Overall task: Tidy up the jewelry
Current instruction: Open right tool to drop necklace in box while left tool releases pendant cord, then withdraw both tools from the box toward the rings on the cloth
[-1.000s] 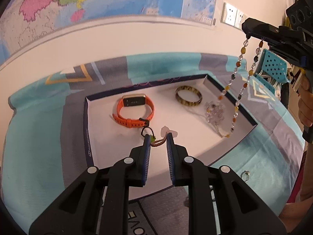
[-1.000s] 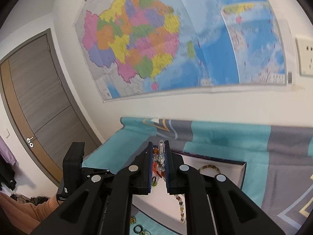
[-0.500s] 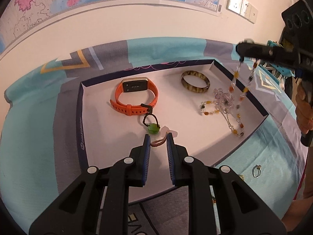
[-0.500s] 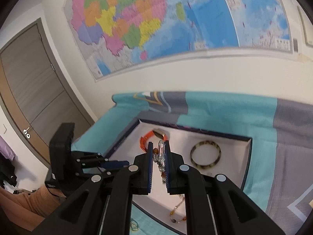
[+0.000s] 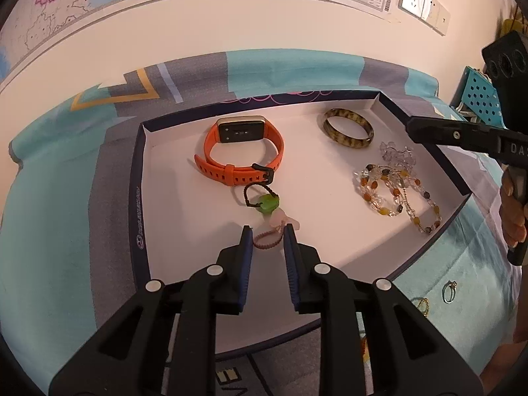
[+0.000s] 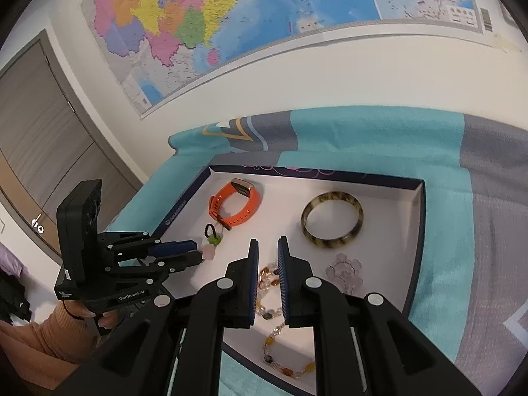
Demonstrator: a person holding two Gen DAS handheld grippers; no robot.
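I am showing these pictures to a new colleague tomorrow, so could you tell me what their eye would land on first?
Probably the orange watch, bright against the white floor of the shallow tray, at the tray's far left. On the tray's right lie a mottled bangle and, nearer, a beaded necklace in loose loops. Behind everything, a colourful wall map fills the wall.

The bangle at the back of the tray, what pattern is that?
The bangle is mottled tortoiseshell: pale yellowish with dark brown patches. It shows best in the right wrist view.
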